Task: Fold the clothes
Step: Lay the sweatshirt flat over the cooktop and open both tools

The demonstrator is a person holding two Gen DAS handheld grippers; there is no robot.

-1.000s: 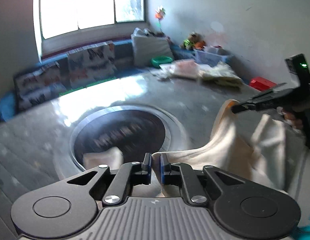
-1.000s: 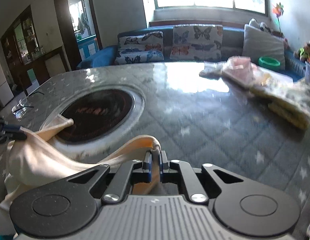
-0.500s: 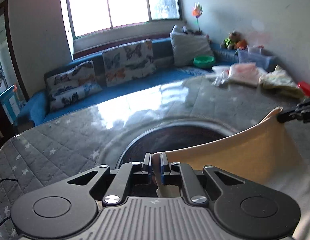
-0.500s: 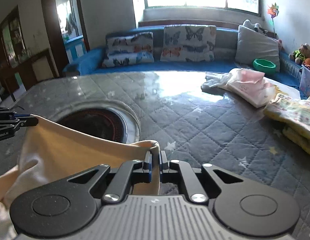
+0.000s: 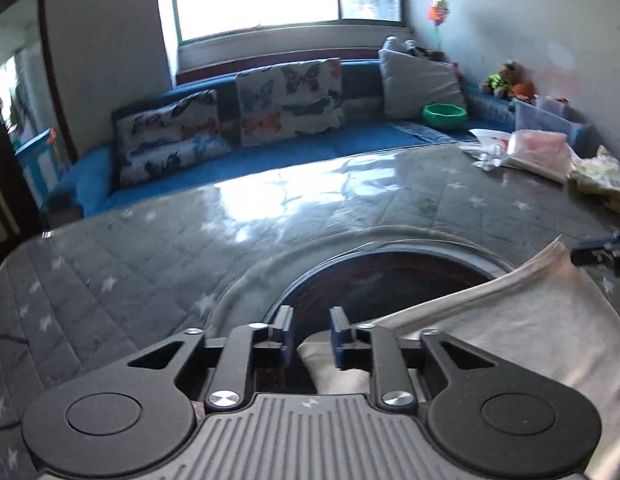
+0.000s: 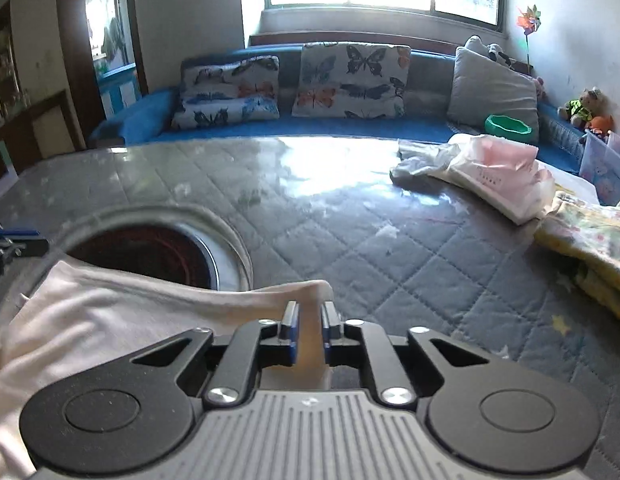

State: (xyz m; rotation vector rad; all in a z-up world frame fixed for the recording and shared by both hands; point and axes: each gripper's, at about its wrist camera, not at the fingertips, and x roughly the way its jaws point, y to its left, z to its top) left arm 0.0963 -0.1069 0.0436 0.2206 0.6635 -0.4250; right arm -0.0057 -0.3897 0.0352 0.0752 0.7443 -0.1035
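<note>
A pale cream garment (image 5: 510,320) lies spread on the grey quilted table (image 5: 149,248), partly over a round dark inset (image 5: 390,280). My left gripper (image 5: 310,334) is open; the garment's corner lies between its fingers, loose. My right gripper (image 6: 310,334) is also open, with the garment's other corner (image 6: 305,292) lying between its fingers. The garment (image 6: 109,320) stretches left from it. The right gripper's tip (image 5: 602,250) shows at the right edge of the left wrist view; the left gripper's tip (image 6: 13,242) shows at the left edge of the right wrist view.
Other clothes lie at the table's far right: a pink and white pile (image 6: 490,172) and a yellow patterned pile (image 6: 590,236). A blue sofa (image 6: 350,128) with butterfly cushions, a green bowl (image 6: 508,126) and soft toys runs behind the table under the window.
Both grippers have lowered the garment onto the table and opened, letting go of its corners. Earlier both were shut on the cloth and held it stretched in the air.
</note>
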